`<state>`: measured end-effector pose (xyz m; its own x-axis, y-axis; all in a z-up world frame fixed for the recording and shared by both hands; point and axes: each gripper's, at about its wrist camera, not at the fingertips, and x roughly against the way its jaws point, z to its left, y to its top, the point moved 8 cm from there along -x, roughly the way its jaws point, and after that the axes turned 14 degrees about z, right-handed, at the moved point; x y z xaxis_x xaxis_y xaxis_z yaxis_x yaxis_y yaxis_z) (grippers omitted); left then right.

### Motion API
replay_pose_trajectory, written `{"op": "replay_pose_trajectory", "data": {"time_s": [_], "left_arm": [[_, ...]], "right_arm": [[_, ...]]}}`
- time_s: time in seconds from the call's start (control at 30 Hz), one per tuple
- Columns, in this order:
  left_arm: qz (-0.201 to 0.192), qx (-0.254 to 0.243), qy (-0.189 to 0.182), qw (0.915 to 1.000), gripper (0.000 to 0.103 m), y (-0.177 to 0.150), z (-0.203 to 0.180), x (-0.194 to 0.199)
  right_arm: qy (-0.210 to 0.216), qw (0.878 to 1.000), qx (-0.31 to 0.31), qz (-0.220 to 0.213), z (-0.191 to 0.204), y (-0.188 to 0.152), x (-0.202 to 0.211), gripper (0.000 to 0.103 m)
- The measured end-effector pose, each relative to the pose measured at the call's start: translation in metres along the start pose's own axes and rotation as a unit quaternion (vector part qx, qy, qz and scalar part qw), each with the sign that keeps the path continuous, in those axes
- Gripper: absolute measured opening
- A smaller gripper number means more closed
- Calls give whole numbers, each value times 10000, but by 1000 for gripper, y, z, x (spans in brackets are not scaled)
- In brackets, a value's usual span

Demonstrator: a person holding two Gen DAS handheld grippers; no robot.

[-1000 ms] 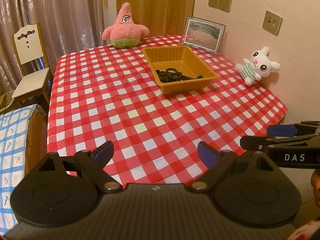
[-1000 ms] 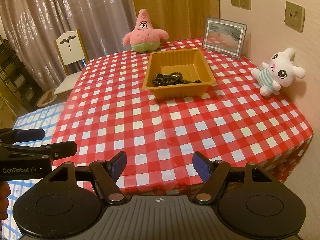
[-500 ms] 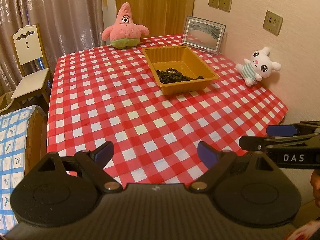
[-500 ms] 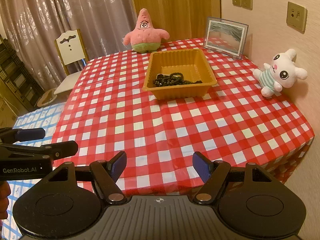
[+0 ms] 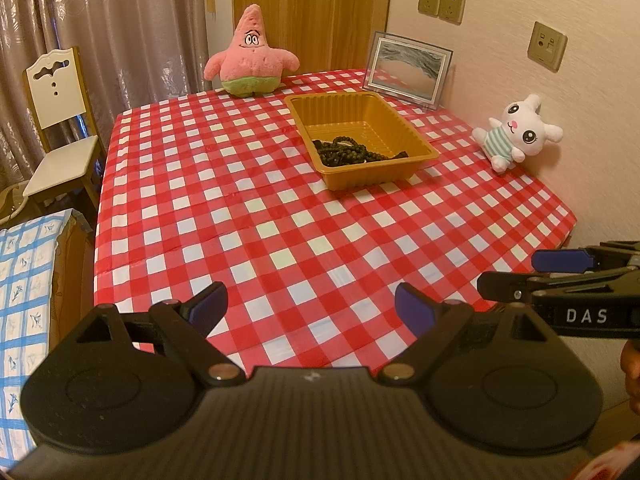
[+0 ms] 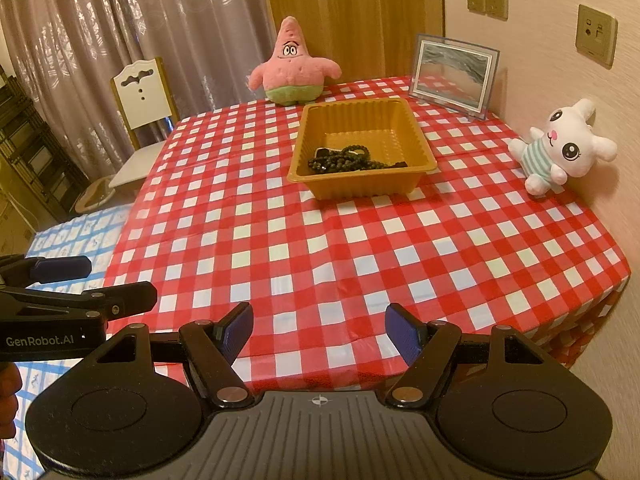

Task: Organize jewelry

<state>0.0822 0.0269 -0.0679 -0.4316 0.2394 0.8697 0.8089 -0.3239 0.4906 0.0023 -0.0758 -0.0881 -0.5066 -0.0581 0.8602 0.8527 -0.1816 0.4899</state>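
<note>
A yellow-brown plastic tray (image 5: pixel 420 148) (image 6: pixel 424 148) stands toward the far side of the red-and-white checked table. Dark beaded jewelry (image 5: pixel 352 154) (image 6: pixel 348 160) lies bunched in its near part. My left gripper (image 5: pixel 311 310) hangs open over the table's near edge, nothing between its blue pads. My right gripper (image 6: pixel 319 330) is open too, held above the near edge, empty. Each gripper shows in the other's view: the right one (image 5: pixel 532 276) at the right edge, the left one (image 6: pixel 100 284) at the left edge. Both are far short of the tray.
A pink starfish plush (image 5: pixel 250 60) (image 6: pixel 294 68) sits at the table's far edge. A framed picture (image 5: pixel 408 66) (image 6: pixel 454 74) leans by the wall. A white bunny plush (image 5: pixel 516 134) (image 6: pixel 560 148) rests against the wall at right. A white chair (image 5: pixel 56 120) (image 6: pixel 138 120) stands left of the table.
</note>
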Motion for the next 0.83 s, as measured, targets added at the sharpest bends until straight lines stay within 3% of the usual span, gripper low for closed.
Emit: {"op": "replay_pose_trajectory", "data": {"time_s": [0.83], "left_arm": [[42,-5,19,10000,90,4,2,-10]], "right_arm": [[18,10000,-1,64,3,0,-7,73]]}}
